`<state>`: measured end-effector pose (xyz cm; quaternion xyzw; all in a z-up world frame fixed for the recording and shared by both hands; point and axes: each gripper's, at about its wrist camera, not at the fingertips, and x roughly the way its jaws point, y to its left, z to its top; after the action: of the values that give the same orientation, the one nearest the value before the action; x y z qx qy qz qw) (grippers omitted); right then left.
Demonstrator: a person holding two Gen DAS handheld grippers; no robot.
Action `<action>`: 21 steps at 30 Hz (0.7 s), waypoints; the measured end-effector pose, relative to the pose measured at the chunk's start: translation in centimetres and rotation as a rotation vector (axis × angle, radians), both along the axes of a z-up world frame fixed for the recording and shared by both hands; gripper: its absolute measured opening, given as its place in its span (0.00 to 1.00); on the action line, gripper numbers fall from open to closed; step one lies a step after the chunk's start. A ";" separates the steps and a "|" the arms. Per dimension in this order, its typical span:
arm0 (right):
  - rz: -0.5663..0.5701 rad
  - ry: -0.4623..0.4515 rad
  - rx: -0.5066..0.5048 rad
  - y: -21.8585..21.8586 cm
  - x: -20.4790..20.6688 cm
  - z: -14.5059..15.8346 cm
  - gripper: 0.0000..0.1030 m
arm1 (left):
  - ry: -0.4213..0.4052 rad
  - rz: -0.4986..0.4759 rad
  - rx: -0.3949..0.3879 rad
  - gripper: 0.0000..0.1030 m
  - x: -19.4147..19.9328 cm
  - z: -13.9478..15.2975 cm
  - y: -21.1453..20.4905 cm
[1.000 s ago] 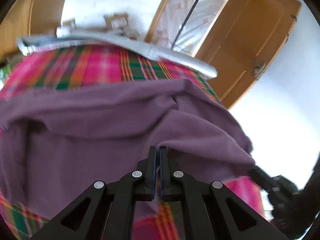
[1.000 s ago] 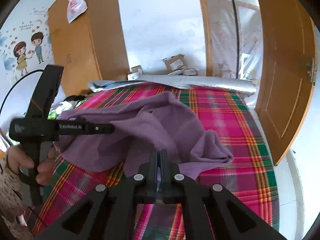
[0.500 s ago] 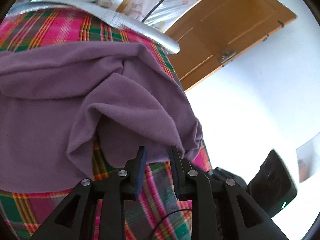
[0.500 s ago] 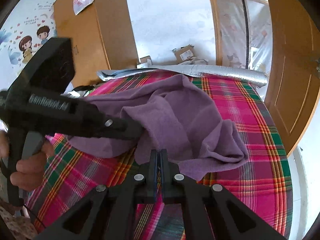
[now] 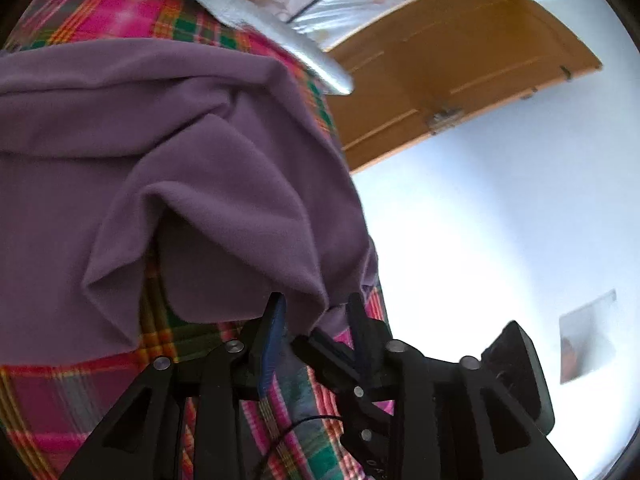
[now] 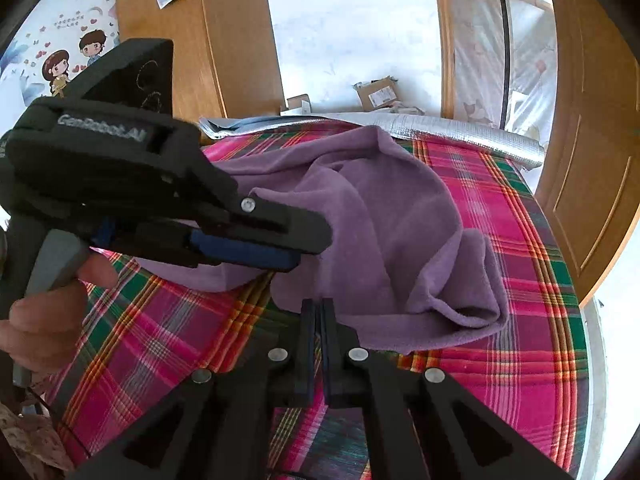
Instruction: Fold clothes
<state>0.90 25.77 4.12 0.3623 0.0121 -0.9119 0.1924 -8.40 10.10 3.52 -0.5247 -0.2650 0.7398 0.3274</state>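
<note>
Purple garment (image 5: pixel 168 184) heaped in loose folds on the plaid bedcover (image 5: pixel 60 392), near its edge. Left wrist view: left gripper (image 5: pixel 316 320) just been opening, jaws wide, a hanging corner of cloth between them but unpinched — release, or a fresh grab. Right wrist view: right gripper (image 6: pixel 317 320) shut tight, seemingly nipping the garment's (image 6: pixel 380 216) near hem; cannot tell for sure. Mid-fold, probably; next: close left on the corner, then spread flat.

A crumpled purple fleece garment (image 6: pixel 400 232) lies on the pink-and-green plaid bedspread (image 6: pixel 520 360), directly ahead of the right gripper (image 6: pixel 318 312). The left gripper (image 5: pixel 316 316) reaches in from that gripper's left, over the garment's near edge. A silver foil mat (image 6: pixel 460 132) lies beyond the garment.
</note>
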 end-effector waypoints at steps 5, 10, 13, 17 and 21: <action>0.012 0.003 -0.004 0.0 0.3 0.2 0.02 | -0.034 0.070 -0.021 0.43 -0.8 -0.7 0.2; 0.019 0.001 -0.001 0.1 0.2 0.4 0.02 | -0.071 0.125 0.001 0.33 -1.5 -1.6 0.3; 0.029 0.003 0.014 0.2 0.1 0.7 0.04 | -0.042 0.123 -0.020 0.04 -1.7 -1.7 0.7; 0.013 0.037 0.026 1.2 0.1 2.3 0.04 | -0.028 0.124 -0.009 0.05 -1.5 -1.9 0.8; -0.072 0.104 0.015 3.5 0.0 4.4 0.11 | 0.013 0.121 -0.034 0.04 -1.0 -1.3 1.0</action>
<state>0.86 29.26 8.47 0.3160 0.0161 -0.9357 0.1558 -9.37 11.06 2.17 -0.5085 -0.2815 0.7659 0.2750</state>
